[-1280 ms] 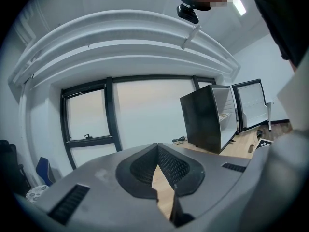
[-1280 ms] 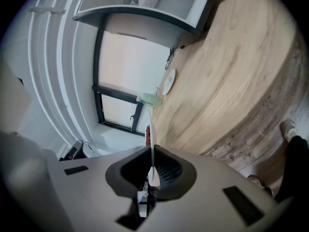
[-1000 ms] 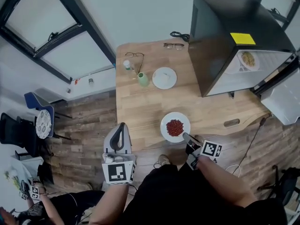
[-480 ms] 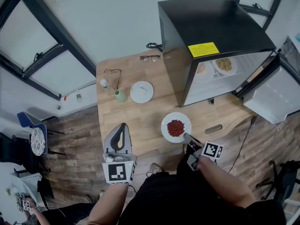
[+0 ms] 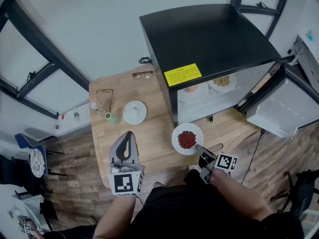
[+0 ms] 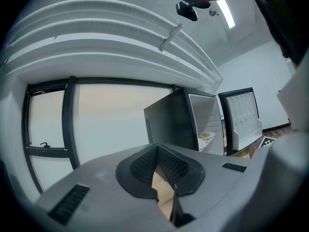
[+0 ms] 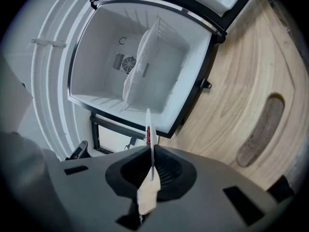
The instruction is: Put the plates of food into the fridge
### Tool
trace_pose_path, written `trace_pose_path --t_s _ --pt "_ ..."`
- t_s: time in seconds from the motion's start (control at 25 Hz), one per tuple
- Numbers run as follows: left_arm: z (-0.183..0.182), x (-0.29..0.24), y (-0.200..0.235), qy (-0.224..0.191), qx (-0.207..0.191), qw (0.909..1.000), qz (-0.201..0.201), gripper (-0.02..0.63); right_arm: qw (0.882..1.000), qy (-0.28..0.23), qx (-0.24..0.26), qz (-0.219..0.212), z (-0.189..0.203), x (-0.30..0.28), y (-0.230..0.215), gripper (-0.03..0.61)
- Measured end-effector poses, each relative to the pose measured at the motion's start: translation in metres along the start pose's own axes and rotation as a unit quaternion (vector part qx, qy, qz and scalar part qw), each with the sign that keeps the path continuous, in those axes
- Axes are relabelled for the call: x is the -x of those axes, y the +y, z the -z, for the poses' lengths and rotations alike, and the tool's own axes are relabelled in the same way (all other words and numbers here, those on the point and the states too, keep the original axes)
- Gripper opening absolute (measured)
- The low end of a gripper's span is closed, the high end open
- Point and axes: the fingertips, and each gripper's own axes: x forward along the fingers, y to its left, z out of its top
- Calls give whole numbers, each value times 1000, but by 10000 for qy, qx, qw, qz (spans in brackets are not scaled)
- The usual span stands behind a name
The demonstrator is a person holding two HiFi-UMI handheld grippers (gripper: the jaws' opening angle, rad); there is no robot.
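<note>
Hold: right claw (image 5: 198,147) pinched round white plate of red food (image 5: 187,139).
Left claw (image 5: 128,135): pressed together.
Risk: rim grip, plate could tip.

The tabletop (image 5: 149,133) is pale, matt wood with visible grain; the floor (image 5: 70,183) is darker wood planks. The fridge (image 5: 209,34) has a smooth black shell with a dull sheen, and its liner (image 7: 145,57) is smooth white plastic. The plate (image 5: 176,133) looks glazed. The left hand-held gripper (image 6: 155,151) and right hand-held gripper (image 7: 151,153) are matt grey plastic with ribbed black pads (image 6: 140,166).
</note>
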Motion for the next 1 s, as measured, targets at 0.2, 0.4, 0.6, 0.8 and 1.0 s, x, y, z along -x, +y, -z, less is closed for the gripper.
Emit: trace_pose_path --t_s 0.2,0.4,0.6,0.8,1.0 --pt "-6 -30 -17 -15 -12 10000 -17 3 9997 -81 -143 180 -38 13 -20 34" --pt "-7 -53 -34 -3 -6 10000 -41 3 9996 -125 -117 217 -73 14 -30 34" --pt "-4 -67 -49 58 20 9999 -146 3 9999 -92 -11 -44 -102 1 -33 34" --pt "-15 -77 -61 59 173 9996 -234 3 9999 79 2 93 -120 -14 -44 34" --pt "-8 -85 -56 198 139 9993 -294 3 9998 60 -78 187 -138 -36 -52 34"
